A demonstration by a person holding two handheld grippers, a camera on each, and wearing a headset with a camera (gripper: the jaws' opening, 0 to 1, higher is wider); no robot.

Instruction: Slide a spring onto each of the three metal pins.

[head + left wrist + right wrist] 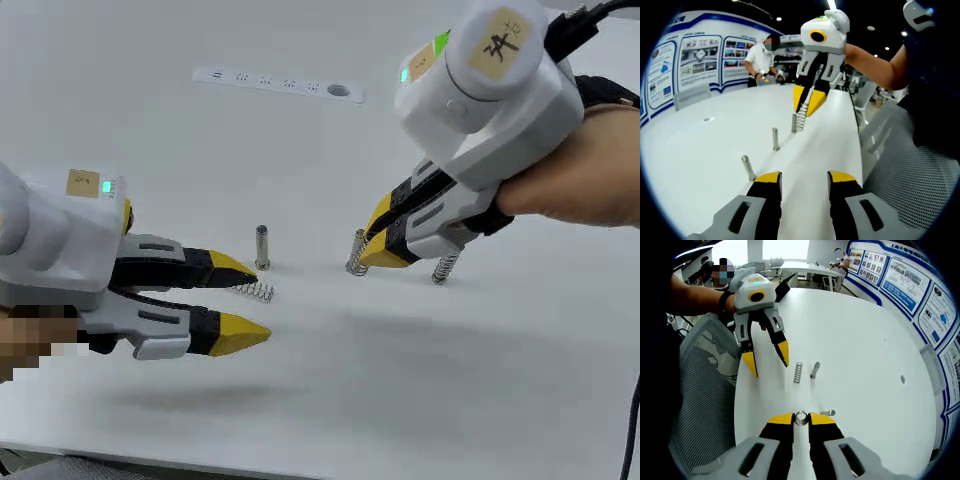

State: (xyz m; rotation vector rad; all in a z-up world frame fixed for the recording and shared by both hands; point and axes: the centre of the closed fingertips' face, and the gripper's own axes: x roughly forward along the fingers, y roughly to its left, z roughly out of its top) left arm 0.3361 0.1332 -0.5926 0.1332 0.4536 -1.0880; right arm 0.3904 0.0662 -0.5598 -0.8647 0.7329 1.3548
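A bare metal pin (262, 247) stands upright mid-table, and a loose spring (253, 290) lies just in front of it. My left gripper (250, 305) hovers open over that spring, with nothing between its fingers. My right gripper (368, 258) is shut on a second spring (357, 252), which stands upright on the table; end-on it sits between the yellow tips (801, 416). A third spring (445, 265) leans to the right of it; I cannot tell whether a pin is inside. In the left gripper view two bare pins (746, 166) (775, 138) stand before the held spring (799, 120).
A white power strip (280, 82) lies at the far side of the white table (400, 380). A black cable (632, 430) hangs at the right edge. A grey mesh chair (700, 390) stands beside the table. A person stands far behind.
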